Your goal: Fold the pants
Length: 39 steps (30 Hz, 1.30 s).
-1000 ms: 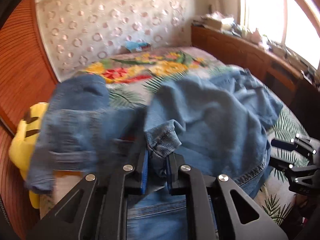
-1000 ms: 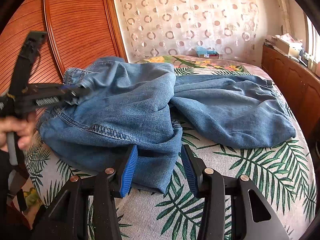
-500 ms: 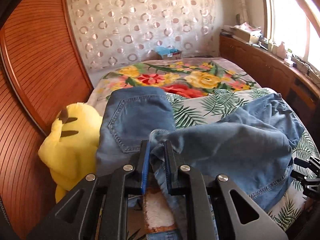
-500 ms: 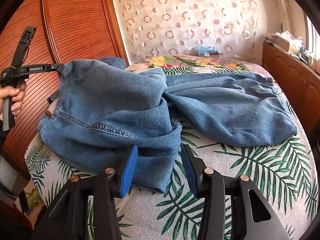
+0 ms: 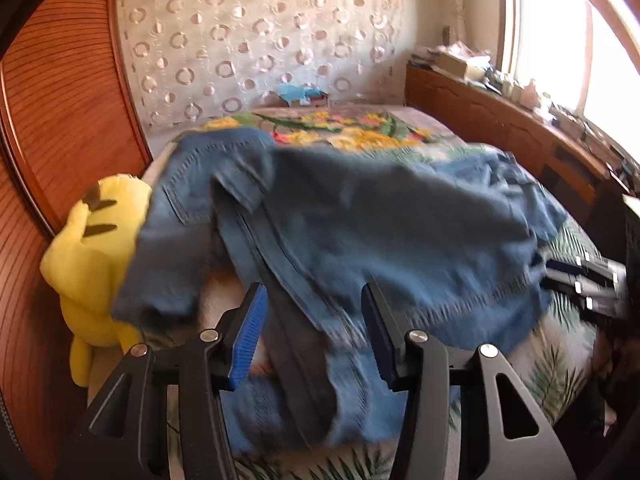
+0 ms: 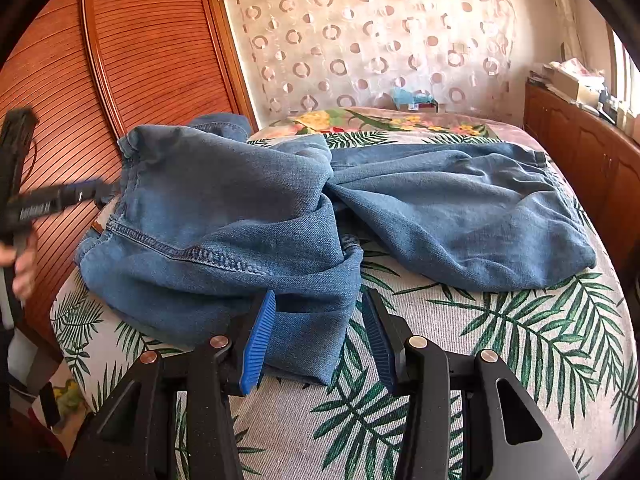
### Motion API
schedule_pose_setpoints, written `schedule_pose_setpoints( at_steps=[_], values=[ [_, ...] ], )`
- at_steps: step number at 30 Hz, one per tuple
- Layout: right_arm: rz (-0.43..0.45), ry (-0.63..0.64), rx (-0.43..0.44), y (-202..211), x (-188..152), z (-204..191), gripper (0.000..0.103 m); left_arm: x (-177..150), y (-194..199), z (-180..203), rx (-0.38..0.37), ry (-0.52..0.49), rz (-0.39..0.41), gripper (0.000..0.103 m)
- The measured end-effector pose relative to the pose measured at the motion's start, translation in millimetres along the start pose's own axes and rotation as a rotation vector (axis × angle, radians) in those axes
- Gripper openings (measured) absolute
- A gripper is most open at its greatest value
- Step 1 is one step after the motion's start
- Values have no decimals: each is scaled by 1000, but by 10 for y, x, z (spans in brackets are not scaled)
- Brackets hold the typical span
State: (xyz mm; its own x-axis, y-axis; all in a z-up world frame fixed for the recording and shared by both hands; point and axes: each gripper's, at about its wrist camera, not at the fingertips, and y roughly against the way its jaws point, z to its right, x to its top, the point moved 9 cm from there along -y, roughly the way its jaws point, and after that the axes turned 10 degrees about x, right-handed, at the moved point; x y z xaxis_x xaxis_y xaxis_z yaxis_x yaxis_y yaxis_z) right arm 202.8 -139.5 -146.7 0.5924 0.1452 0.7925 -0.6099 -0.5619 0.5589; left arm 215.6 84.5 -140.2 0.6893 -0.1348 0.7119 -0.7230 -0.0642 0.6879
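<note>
A pair of blue denim pants [image 6: 256, 216] lies crumpled on a bed [image 6: 500, 344] covered with a green palm-leaf print. In the right wrist view the pants fill the middle of the frame: the bunched seat and waist sit at centre left, and one leg stretches to the right side of the frame, ending in a rounded fold. A doubled-over hem lies at lower centre.

The right hand-held gripper [image 6: 318, 334] sits at the bottom centre of that view. Its blue-padded fingers [image 6: 258, 344] are spread wide, one on each side of the hem, and do not pinch it.

In the left wrist view the pants [image 5: 380, 240] spread across the centre, blurred. The left hand-held gripper [image 5: 314, 338] at the bottom centre is also spread wide, with a strip of denim hanging between its fingers [image 5: 246, 336] without being clamped. From the right wrist view the same gripper [image 6: 86, 194] appears at the left edge of the frame, beside the waist of the pants, held in a person's hand [image 6: 22, 264].

A yellow plush toy [image 5: 92, 256] leans at the left side of the left wrist view, between the bed and a reddish wooden slatted wardrobe [image 6: 152, 52]. A curtain with ring patterns [image 6: 380, 36] hangs behind the bed.
</note>
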Motion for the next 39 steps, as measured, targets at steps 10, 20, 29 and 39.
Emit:
schedule_pose_setpoints(
  at_steps=[10, 20, 29, 39],
  values=[
    [0, -1, -2, -4, -3, 3, 47, -378, -90, 209, -29, -30, -57, 20],
    [3, -5, 2, -1, -12, 20, 47, -308, 586, -92, -20, 61, 78, 14],
    [1, 24, 22, 75, 41, -14, 47, -520, 533, -201, -30, 76, 11, 18],
    [-5, 37, 29, -60, 397, -7, 47, -266, 569, -295, 2, 98, 68, 55]
  ],
)
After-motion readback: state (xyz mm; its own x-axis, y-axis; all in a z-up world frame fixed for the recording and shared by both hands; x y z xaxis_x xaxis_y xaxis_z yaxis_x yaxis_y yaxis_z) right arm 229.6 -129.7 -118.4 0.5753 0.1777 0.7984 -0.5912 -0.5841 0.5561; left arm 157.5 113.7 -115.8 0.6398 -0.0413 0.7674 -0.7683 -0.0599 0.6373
